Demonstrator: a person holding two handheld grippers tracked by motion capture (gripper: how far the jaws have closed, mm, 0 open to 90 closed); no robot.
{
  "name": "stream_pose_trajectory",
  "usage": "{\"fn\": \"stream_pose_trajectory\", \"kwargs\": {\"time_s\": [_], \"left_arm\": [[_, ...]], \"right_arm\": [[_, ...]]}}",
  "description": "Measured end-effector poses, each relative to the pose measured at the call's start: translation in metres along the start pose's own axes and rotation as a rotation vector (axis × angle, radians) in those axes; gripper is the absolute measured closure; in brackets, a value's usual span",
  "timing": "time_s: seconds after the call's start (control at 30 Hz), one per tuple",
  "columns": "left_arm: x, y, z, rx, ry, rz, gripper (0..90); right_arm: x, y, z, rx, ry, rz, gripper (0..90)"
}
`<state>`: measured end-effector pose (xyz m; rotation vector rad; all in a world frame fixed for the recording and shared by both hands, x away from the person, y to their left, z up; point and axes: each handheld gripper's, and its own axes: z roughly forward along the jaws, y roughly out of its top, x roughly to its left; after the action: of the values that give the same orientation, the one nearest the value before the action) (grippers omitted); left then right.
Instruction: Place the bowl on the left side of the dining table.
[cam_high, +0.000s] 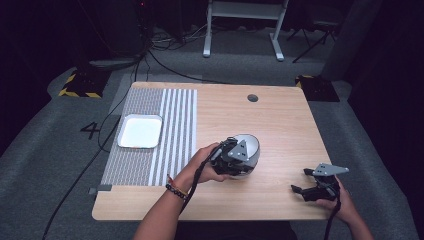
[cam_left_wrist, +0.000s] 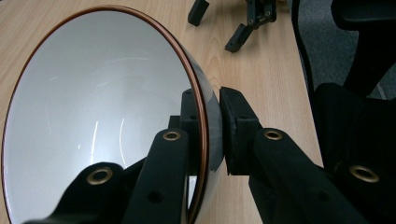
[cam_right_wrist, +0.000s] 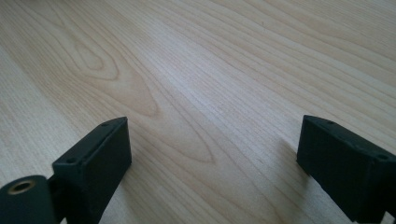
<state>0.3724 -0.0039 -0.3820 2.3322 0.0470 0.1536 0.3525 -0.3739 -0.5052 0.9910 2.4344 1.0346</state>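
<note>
A white bowl with a thin brown rim (cam_high: 251, 144) stands tilted on the wooden table (cam_high: 280, 120), right of centre. My left gripper (cam_high: 233, 157) is shut on the bowl's rim. In the left gripper view one jaw sits inside the bowl (cam_left_wrist: 93, 102) and the other presses its outer wall, so the left gripper (cam_left_wrist: 208, 100) pinches the rim. My right gripper (cam_high: 300, 180) rests low near the table's front right corner, open, with bare wood between its jaws (cam_right_wrist: 212, 140). The left gripper view also catches the right gripper (cam_left_wrist: 215, 31) farther off.
A white square tray (cam_high: 140, 131) lies on a grey and white striped mat (cam_high: 175, 125) at the table's left. A small round hole (cam_high: 252, 98) sits near the far edge. Cables and a desk frame (cam_high: 245, 20) are on the floor beyond.
</note>
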Motion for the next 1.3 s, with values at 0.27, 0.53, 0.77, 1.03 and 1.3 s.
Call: {"fn": "stream_pose_trajectory", "kwargs": {"time_s": [0.27, 0.53, 0.77, 1.03, 1.3], "left_arm": [[-0.001, 0.001, -0.008, -0.053, 0.023, -0.012, 80.3], [0.0, -0.001, -0.02, -0.086, 0.053, -0.031, 80.3], [0.003, -0.005, -0.028, -0.1, 0.079, -0.038, 80.3], [0.004, -0.011, -0.037, -0.125, 0.104, -0.04, 80.3], [0.007, -0.018, -0.049, -0.124, 0.144, -0.06, 80.3]], "right_arm": [[0.0, 0.0, 0.0, 0.0, 0.0, 0.001, 10.1], [0.0, 0.0, 0.0, -0.001, 0.0, -0.001, 10.1], [0.0, 0.0, 0.0, 0.0, 0.0, -0.001, 10.1], [0.0, 0.0, 0.0, -0.001, 0.0, 0.0, 10.1], [0.0, 0.0, 0.0, -0.001, 0.0, -0.001, 10.1]]}}
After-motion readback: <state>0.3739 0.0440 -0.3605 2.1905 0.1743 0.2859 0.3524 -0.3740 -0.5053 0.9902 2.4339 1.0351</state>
